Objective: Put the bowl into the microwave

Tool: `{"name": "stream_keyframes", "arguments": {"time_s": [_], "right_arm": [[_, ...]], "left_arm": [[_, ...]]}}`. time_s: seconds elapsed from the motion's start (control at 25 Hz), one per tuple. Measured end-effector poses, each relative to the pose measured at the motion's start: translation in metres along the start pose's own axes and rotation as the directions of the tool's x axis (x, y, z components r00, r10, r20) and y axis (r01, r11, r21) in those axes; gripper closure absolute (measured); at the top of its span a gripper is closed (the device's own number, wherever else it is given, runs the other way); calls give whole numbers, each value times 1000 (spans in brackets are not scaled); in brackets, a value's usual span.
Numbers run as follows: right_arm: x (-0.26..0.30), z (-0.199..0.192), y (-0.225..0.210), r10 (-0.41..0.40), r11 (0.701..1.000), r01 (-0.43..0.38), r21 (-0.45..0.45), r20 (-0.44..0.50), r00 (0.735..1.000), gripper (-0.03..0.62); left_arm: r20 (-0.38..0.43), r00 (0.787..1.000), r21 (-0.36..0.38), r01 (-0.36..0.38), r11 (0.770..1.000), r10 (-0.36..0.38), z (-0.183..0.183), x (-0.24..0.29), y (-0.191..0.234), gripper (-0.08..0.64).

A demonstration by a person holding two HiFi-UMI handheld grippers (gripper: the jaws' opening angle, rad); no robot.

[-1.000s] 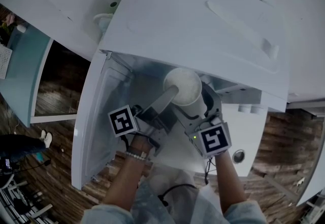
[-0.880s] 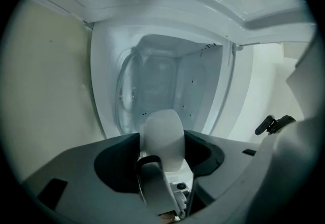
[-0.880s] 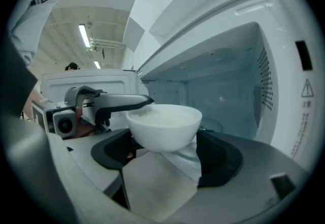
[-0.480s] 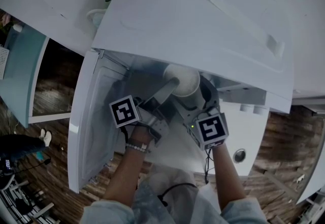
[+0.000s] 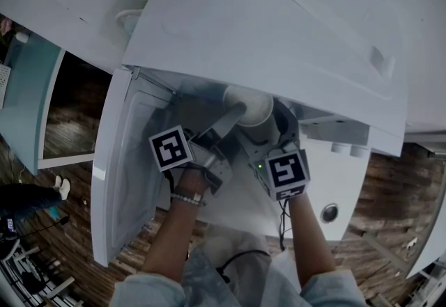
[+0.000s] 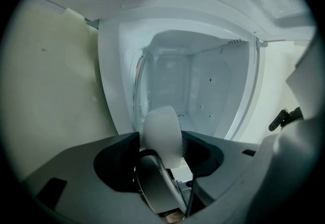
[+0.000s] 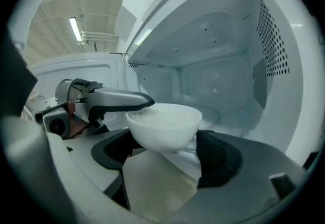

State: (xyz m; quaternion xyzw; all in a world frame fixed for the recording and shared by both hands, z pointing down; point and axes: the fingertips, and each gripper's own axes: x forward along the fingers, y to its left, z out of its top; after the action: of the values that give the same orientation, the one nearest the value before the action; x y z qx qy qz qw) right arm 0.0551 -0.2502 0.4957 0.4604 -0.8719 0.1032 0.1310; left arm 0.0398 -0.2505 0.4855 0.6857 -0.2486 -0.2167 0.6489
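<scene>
Head view first: finds the bowl raised at the mouth of the microwave, just under its top front edge, with the door swung wide to the left. Places the bowl straight ahead of both grippers, between them and the cooking space; hence expects a short push forward, then down. Records the left gripper closed on the bowl's left rim, one finger inside the wall and one outside, the rim seen edge-on between them in the left gripper view. Records the right gripper spread wide, with the bowl's body sitting between its two dark pads and seemingly pressed from both sides; counts this as a hold, though unable to confirm contact at the left pad. Rates neither gripper as nearer, with the load shared between the two. Notes the bowl upright and level, filled nearly to the rim with something white and grainy, possibly rice; cannot say for certain. Finds nothing in the cooking space but a round glass plate on its floor, ahead of and below the bowl. Judges rim clearance under the top edge of the opening as the point to watch.
</scene>
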Motion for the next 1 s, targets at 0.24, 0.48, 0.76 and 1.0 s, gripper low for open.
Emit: {"name": "stream_keyframes", "arguments": {"time_s": [0.24, 0.48, 0.76, 1.0], "right_arm": [[5, 4, -3, -9, 1000, 9, 11, -20, 1000, 183], [9, -1, -6, -29, 1000, 30, 8, -78, 997, 183], [12, -2, -9, -50, 998, 53, 21, -123, 991, 183], [13, -1, -8, -61, 998, 64, 19, -126, 990, 178]], "left_arm": [[30, 1000, 6, -1, 1000, 0, 5, -5, -4, 301], [32, 999, 29, -25, 999, 24, 4, -13, 0, 298], [66, 997, 7, -28, 1000, 27, 4, -20, 0, 319], [92, 995, -10, -28, 1000, 29, 6, -23, 0, 328]]}}
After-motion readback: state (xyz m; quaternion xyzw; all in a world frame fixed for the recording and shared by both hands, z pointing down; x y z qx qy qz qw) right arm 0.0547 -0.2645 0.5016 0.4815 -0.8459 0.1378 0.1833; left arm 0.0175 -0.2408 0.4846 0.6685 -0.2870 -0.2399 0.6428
